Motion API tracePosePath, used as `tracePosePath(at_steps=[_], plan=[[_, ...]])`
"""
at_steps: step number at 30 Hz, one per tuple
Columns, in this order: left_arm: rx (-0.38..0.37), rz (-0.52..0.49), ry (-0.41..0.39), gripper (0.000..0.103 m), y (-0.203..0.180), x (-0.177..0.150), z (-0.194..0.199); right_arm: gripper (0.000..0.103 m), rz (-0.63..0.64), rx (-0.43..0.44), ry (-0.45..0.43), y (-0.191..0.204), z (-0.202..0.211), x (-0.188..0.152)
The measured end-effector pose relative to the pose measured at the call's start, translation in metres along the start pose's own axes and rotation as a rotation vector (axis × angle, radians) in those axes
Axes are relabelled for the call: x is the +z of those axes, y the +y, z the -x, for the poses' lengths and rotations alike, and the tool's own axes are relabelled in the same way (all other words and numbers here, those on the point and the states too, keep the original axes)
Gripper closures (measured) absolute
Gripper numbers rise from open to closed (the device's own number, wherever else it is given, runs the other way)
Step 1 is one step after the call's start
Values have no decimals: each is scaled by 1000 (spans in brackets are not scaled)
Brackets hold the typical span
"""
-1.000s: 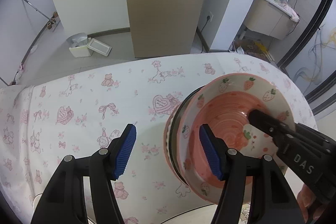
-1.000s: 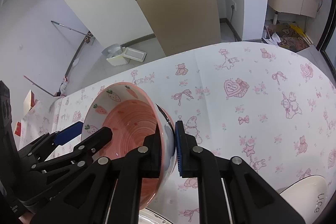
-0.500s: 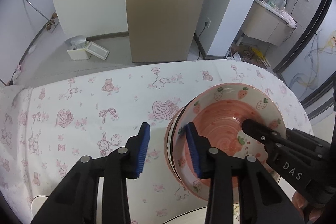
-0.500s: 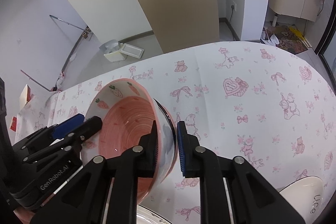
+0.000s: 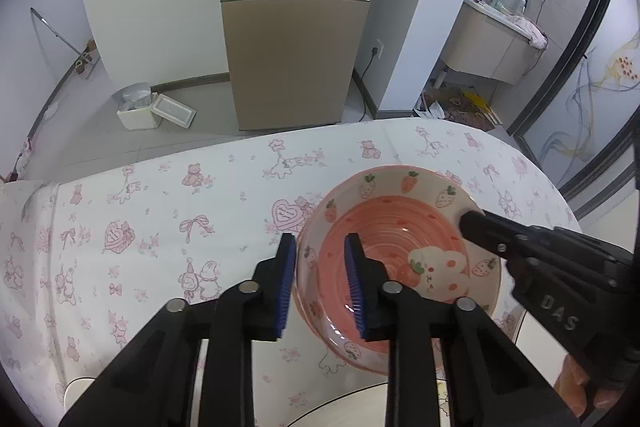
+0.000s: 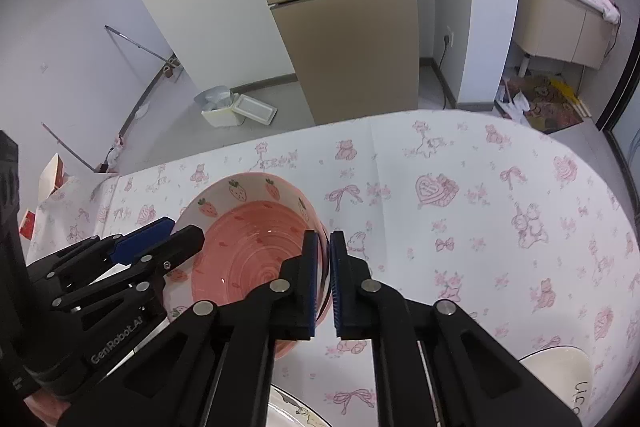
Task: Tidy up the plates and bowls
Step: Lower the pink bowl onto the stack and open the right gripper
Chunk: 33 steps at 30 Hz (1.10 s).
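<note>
Your left gripper [image 5: 320, 283] has narrowed onto the strawberry bowl [image 5: 400, 259] rim; right gripper [image 6: 325, 283] stays clamped opposite.

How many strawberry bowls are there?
1. The strawberry bowl is between both tools: the right gripper pinches one rim, the left gripper has its jaws astride the opposite rim. Another could be hidden beneath.

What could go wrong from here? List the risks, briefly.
1. The right hand-held gripper pinches only the thin rim of the glazed pink bowl, so the bowl could slip or pivot.
2. The left hand-held gripper straddles the opposite rim with a visible gap between its pads. If it isn't gripping, the bowl may tip.
3. A white plate lies close by, and a dropped bowl might strike it.
</note>
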<state>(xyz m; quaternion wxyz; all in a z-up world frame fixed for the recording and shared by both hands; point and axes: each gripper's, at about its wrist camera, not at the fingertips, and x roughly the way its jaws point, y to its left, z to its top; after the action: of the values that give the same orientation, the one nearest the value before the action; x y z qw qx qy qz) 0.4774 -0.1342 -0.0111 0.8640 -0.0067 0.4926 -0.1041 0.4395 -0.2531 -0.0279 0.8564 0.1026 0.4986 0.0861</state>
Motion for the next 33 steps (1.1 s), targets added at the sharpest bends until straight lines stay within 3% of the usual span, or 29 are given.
tracePosePath(at_steps=[7,12,16,27,31,32,33], plan=[[-4,-3,6,79,3,-1,-4,98,34,-28,-5,4,-3,-3],[-58,58,79,79,16,-1,-19,98,-11,35,25,-8,-10,-3],[-37,71,17,93,17,0,-8,98,-22,44,50,-10,-18,-4],[-5,28,-14,94,10,1,2,97,32,-15,52,0,-16,-5],[13,-7,-63,94,5,1,9,90,18,-19,36,2,-14,-5],[17,-17,-100,94,3,1,15,82,19,-29,11,3,-11,-4],[22,-23,-121,94,1,2,20,66,24,-47,-16,5,-6,-4]])
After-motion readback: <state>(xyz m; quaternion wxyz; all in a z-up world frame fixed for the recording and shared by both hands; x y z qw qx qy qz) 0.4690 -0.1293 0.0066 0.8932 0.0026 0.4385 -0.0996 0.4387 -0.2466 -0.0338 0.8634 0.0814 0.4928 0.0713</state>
